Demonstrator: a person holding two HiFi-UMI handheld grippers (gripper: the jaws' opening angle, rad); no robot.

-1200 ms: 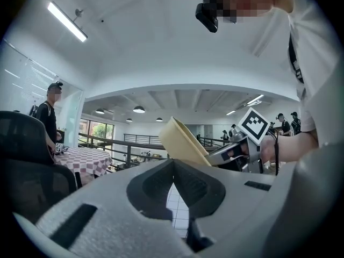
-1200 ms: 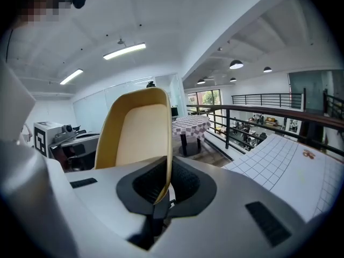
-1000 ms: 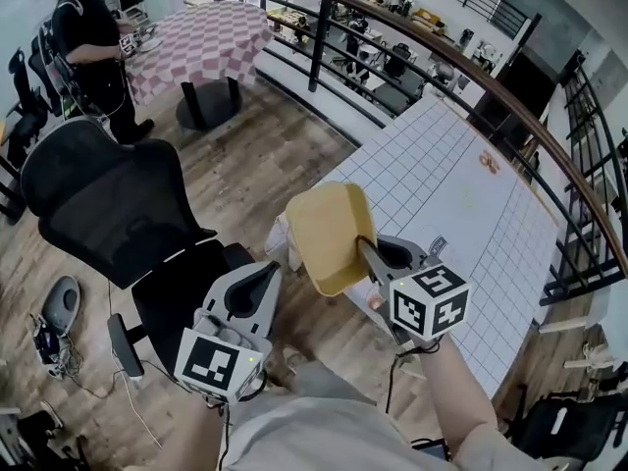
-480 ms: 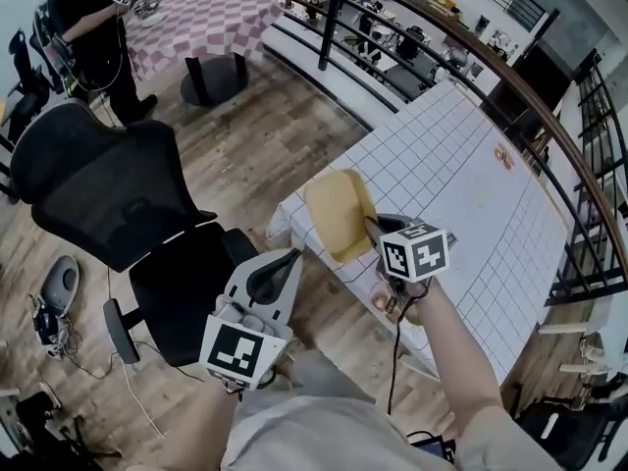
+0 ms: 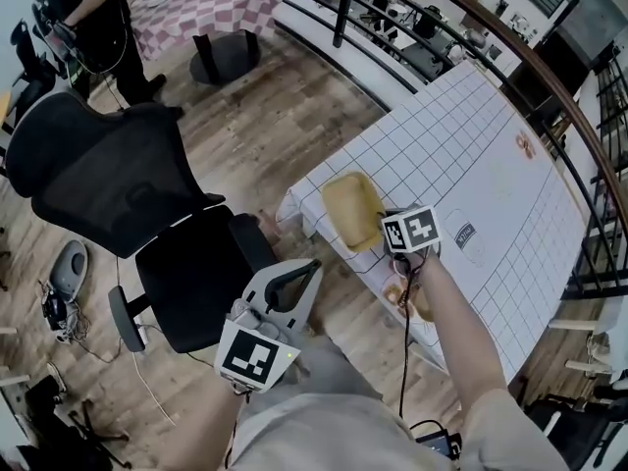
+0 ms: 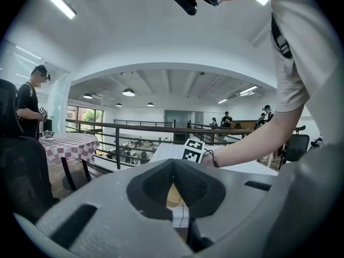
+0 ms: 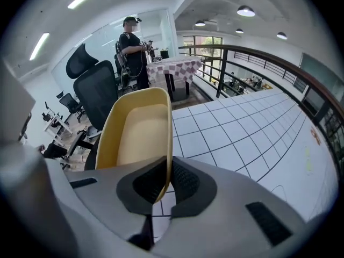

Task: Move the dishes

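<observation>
A yellow rounded-square dish point(image 5: 351, 210) hangs tilted over the near corner of the white grid-cloth table point(image 5: 471, 155). My right gripper point(image 5: 378, 235) is shut on the dish's rim. In the right gripper view the dish point(image 7: 137, 133) stands up from the jaws, its rim pinched between the dark pads point(image 7: 184, 180), with the table point(image 7: 242, 138) below it. My left gripper point(image 5: 294, 281) is held low over the person's lap, beside the chair, shut with nothing in it. In the left gripper view its pads point(image 6: 193, 184) meet at the tips, and the right gripper's marker cube point(image 6: 193, 150) shows beyond them.
A black office chair point(image 5: 118, 189) stands left of the table corner. A small brownish item point(image 5: 395, 292) lies at the table's near edge under my right arm. A person point(image 5: 93, 18) stands by a checkered table point(image 5: 211, 3) at far left. A dark railing point(image 5: 461, 32) runs behind the table.
My right gripper has carried the yellow dish forward and down, from in front of the table to over its near corner. The left gripper stays low and shut.
</observation>
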